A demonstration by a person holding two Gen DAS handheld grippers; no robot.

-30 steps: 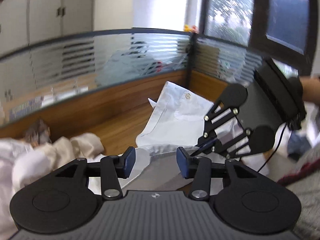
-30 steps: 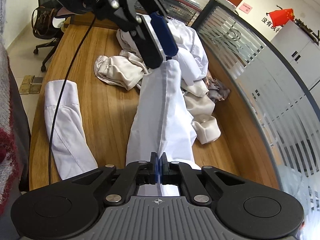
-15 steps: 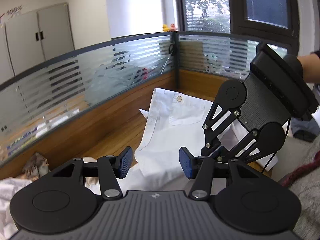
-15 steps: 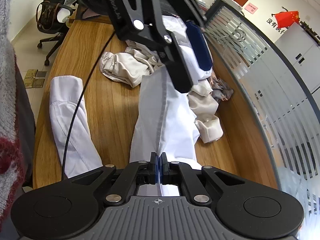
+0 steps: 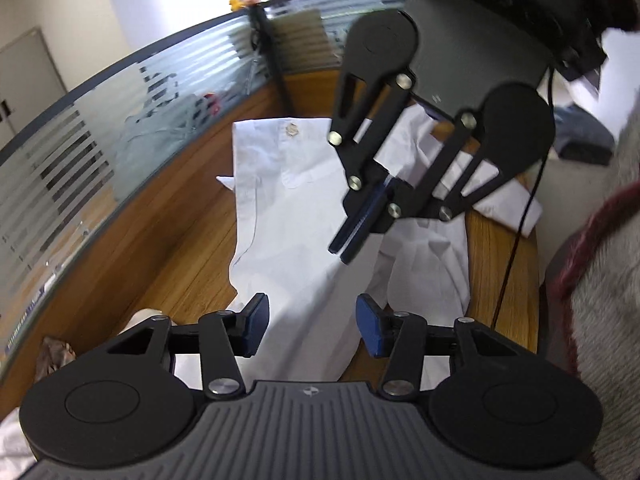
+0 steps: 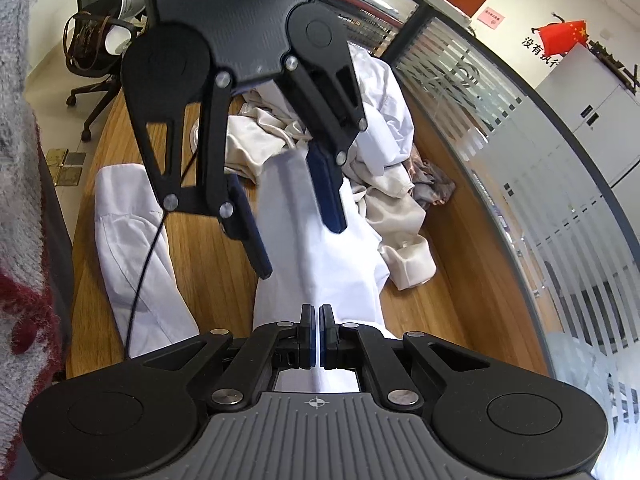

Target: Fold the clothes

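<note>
Right gripper (image 6: 319, 336) pinching raised fold of white shirt (image 5: 288, 216), jaws clamped tight on cloth. Left gripper (image 5: 312, 318) straddling same fold, jaws closing, pads not pressing fabric. Shirt lying stretched along wooden counter (image 5: 192, 248), one sleeve (image 6: 136, 248) spreading aside. Crumpled beige garment (image 6: 400, 216) piling near glass partition (image 6: 520, 168).

The left gripper (image 6: 298, 216) sinks from 12 o'clock toward the centre of the right wrist view and rolls — its blue pads (image 6: 326, 190) now straddle the raised fold of the white shirt (image 6: 316, 272), jaws closing but not pressing. In its own view the right gripper (image 5: 346, 250) swells toward 1 o'clock.
</note>
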